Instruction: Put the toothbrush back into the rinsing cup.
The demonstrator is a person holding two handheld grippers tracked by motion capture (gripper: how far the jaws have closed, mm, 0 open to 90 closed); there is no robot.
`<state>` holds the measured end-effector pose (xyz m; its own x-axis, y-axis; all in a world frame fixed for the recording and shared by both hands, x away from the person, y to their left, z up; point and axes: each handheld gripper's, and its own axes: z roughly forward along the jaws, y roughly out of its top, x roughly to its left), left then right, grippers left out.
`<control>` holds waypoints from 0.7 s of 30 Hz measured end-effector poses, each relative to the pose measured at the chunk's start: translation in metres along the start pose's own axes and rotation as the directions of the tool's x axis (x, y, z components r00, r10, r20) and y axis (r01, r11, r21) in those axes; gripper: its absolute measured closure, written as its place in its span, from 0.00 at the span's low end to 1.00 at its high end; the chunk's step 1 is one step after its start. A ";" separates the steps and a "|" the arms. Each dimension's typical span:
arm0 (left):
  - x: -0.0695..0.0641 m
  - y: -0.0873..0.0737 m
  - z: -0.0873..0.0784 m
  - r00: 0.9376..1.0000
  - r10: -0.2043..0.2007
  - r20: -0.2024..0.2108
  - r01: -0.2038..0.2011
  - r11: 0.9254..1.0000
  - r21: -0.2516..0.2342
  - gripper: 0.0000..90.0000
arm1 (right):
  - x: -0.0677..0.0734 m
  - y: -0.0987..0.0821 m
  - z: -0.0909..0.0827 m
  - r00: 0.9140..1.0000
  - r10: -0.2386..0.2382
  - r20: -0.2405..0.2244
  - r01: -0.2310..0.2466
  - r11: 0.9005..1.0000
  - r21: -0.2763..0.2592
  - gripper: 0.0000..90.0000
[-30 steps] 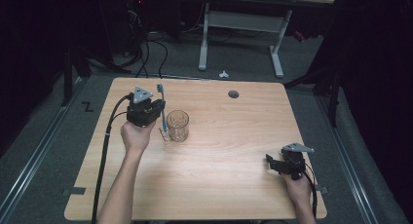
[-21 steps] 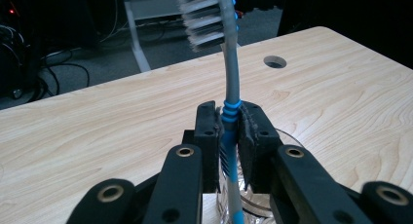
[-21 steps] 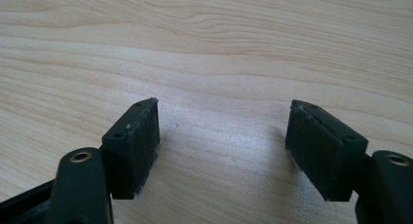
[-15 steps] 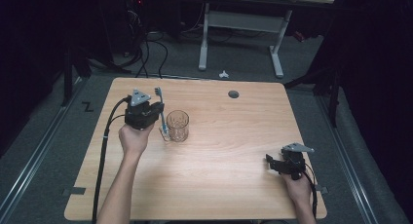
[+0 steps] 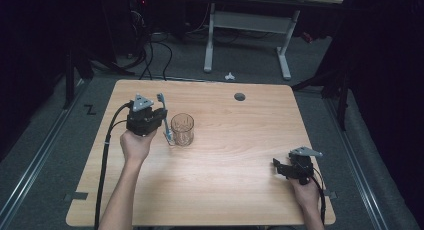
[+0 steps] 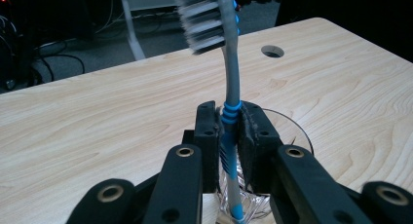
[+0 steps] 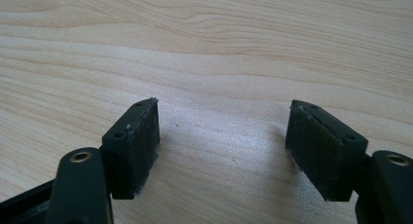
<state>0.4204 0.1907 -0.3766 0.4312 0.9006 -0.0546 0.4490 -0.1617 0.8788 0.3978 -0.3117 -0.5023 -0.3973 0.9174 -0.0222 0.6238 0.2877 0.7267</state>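
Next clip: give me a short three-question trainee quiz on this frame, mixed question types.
1. True or false: the left claw is shut on the toothbrush.
2. The toothbrush's lower end is: A) flat on the table, B) by the glass, C) in the right claw.
3. Fill in: the right claw's jaws stand ____, with nothing between them.

Key: 1 true; 2 B; 3 open.

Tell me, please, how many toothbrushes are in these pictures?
1. The toothbrush is clamped by its handle in the left claw, bristles up, its lower end beside or just over the glass at the table's left. No other shows.
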 end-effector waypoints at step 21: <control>-0.005 -0.009 -0.003 0.999 0.033 -0.019 -0.033 0.999 0.009 0.88 | 0.000 0.000 0.000 1.000 0.000 0.000 0.000 1.000 0.000 0.32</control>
<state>0.4118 0.1888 -0.3833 0.4310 0.9022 -0.0168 0.4419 -0.1948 0.8756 0.3977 -0.3117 -0.5023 -0.3973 0.9174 -0.0224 0.6237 0.2879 0.7267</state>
